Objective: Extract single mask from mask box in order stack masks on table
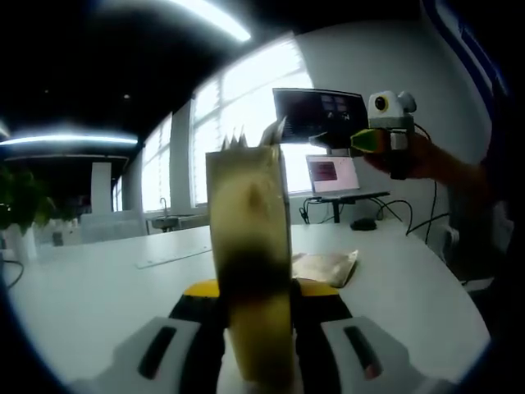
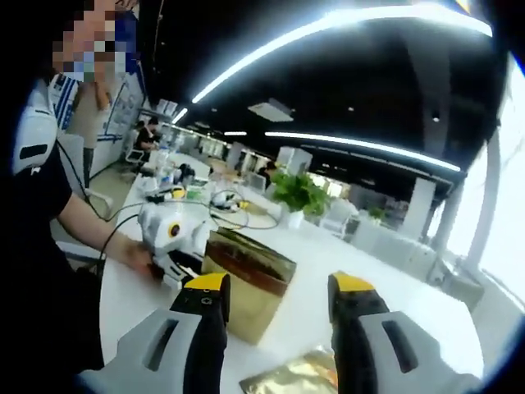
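One mask box clamped in left gripper; one mask on table.

Ceiling strip lights and blown-out windows glare; fisheye edges bend, nearest objects blur.

A broad white table carries the work. Lying flat on it in the left gripper view is a gold, crinkled mask packet, with a pale flat strip further back. At the far edge a laptop stands open, with dark cables trailing beside it
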### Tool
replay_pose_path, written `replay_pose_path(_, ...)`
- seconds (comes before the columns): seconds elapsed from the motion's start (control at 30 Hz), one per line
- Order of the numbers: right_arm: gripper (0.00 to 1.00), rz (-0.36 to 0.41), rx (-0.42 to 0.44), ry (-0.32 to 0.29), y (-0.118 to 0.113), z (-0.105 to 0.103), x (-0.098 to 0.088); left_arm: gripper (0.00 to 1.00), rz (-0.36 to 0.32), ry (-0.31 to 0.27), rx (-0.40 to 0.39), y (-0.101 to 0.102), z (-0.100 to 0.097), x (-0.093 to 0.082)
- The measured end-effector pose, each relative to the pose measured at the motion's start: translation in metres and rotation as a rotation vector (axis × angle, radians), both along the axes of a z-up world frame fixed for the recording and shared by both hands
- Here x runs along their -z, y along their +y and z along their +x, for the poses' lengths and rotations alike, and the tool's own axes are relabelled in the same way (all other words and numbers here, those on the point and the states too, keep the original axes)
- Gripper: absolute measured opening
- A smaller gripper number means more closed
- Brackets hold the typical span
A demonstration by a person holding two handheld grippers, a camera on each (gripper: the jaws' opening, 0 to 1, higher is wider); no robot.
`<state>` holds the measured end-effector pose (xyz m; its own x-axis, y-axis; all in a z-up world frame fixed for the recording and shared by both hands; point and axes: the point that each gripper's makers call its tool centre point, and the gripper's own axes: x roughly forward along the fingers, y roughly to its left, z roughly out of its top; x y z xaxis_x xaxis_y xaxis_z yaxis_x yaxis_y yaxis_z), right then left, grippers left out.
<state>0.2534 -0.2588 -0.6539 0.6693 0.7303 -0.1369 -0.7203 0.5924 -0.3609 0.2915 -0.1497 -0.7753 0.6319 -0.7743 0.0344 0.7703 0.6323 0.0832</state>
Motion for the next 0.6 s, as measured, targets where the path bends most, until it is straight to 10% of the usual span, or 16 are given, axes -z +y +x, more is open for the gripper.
replay_pose_path(0.6,0.38,-0.087,-0.058,0.022,0.021,0.005,-0.014,0.34,0.0,0.004,0.005,-0.001,0.0,-0.001)
